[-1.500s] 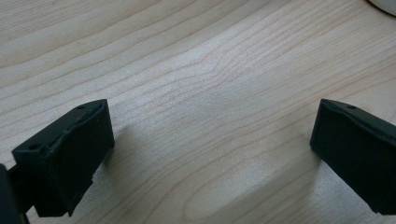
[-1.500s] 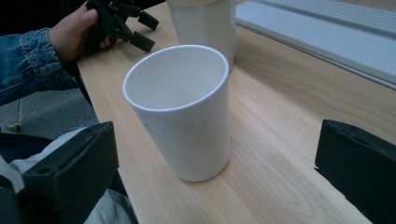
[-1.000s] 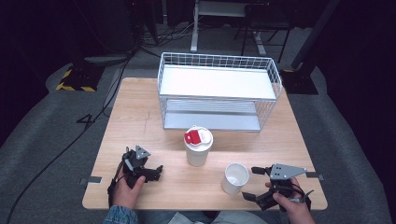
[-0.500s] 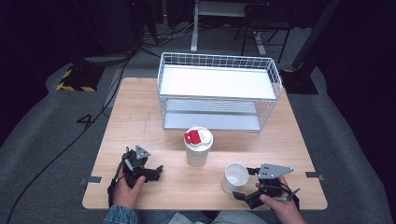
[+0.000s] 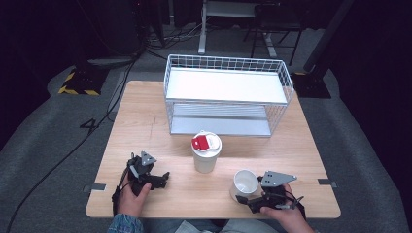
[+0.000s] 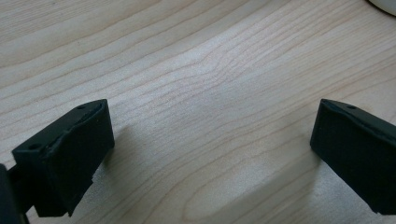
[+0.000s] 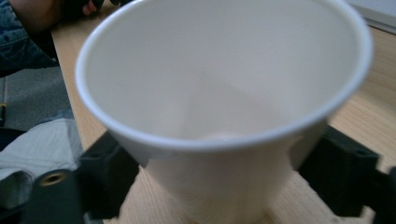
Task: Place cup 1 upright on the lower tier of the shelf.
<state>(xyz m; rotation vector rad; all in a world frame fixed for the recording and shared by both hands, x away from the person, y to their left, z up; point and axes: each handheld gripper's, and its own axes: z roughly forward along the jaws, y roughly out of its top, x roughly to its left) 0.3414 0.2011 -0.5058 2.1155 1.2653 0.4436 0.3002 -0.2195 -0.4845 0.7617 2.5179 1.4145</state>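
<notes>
An open white paper cup [image 5: 244,182] stands near the table's front edge at the right. My right gripper [image 5: 247,193] has just been closing and is now shut on it, a black jaw pressed against each side of the cup [image 7: 219,84] low on its wall. The cup is upright and looks empty inside. My left gripper [image 5: 163,178] rests on the wood at the front left, held by a hand. Its jaws are open wide over bare tabletop [image 6: 210,93], with nothing between them.
A white cup with a lid and red tab [image 5: 206,151] stands mid-table, between the two grippers and a little farther back. A white wire rack [image 5: 226,97] with two shelves occupies the back of the wooden table [image 5: 145,121]. A cable trails off the left side.
My right gripper has moved left and down to the open cup, and its jaws have gone from wide apart to closed on the cup. The left gripper has stayed put.
</notes>
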